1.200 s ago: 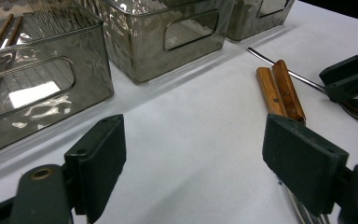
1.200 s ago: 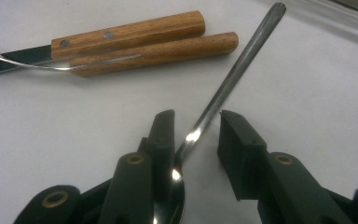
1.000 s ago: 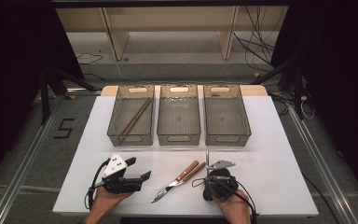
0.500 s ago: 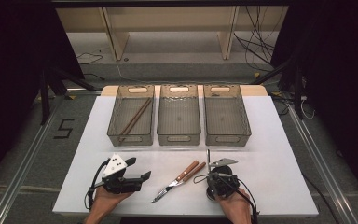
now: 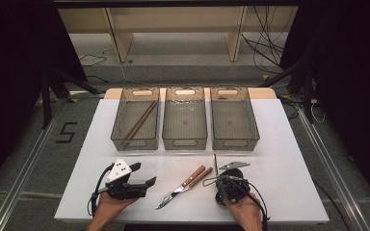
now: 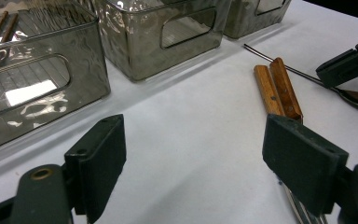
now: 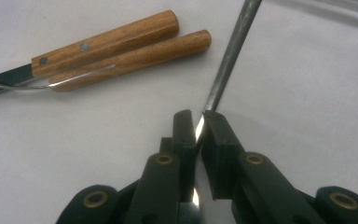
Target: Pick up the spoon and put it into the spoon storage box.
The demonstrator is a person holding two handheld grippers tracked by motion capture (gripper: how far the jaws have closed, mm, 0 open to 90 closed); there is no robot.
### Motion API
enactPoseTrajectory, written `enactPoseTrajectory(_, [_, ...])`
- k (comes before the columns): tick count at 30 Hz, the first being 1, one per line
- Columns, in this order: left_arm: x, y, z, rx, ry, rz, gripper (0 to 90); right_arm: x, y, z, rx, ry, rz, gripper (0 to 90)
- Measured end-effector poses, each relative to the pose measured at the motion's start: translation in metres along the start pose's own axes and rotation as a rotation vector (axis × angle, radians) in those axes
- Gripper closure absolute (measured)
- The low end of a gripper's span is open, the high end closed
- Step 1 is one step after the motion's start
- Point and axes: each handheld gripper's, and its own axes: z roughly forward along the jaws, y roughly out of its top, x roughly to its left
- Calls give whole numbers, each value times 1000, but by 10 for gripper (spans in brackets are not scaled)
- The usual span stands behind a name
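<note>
Right hand: comes in from the bottom edge of the high view, wrapped round the right gripper (image 5: 215, 169), which points away from the person toward the bins
Right gripper: jaws have just been closing and now pinch a slim metal spoon (image 7: 233, 51) by its handle; in the right gripper view the pads sit tight against the shaft on both sides, with a bright sliver of metal between them
Spoon: lies on the white counter (image 5: 289, 144), handle running toward the bins, bowl end under the gripper body
Left hand: low on the near left of the counter, holding the left gripper (image 5: 143, 179) level and aimed rightward across the surface
Left gripper: jaws spread wide with nothing between them, only bare counter (image 6: 191, 140) showing in the gap
Knife and fork: two wooden handles (image 5: 196, 175) lie side by side between the grippers, blade and tines pointing to the near left; just beside the spoon, apart from it
Bins: three clear bins in a row at the far side; the left bin (image 5: 136, 119) holds chopsticks (image 5: 140, 119), the middle bin (image 5: 185, 118) and right bin (image 5: 233, 118) look bare
Open room: a wide bare strip between the bins and the grippers, more to the right of the right hand
Edges: both hands sit close to the near edge
</note>
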Motion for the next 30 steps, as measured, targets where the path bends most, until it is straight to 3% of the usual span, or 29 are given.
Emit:
enactPoseTrajectory(9, [0,0,0,-1,1,1,215,9,4,2,48,-61,-34,804])
enactPoseTrajectory(18, [0,0,-1,-4,0,0,219,6,7,0,68,-50,-30,838])
enactPoseTrajectory(26, [-1,0,0,2,-3,-1,219,-6,8,-5,65,-8,-6,867])
enactPoseTrajectory(30, [-1,0,0,5,-7,-1,219,-11,10,-13,48,-31,-5,900])
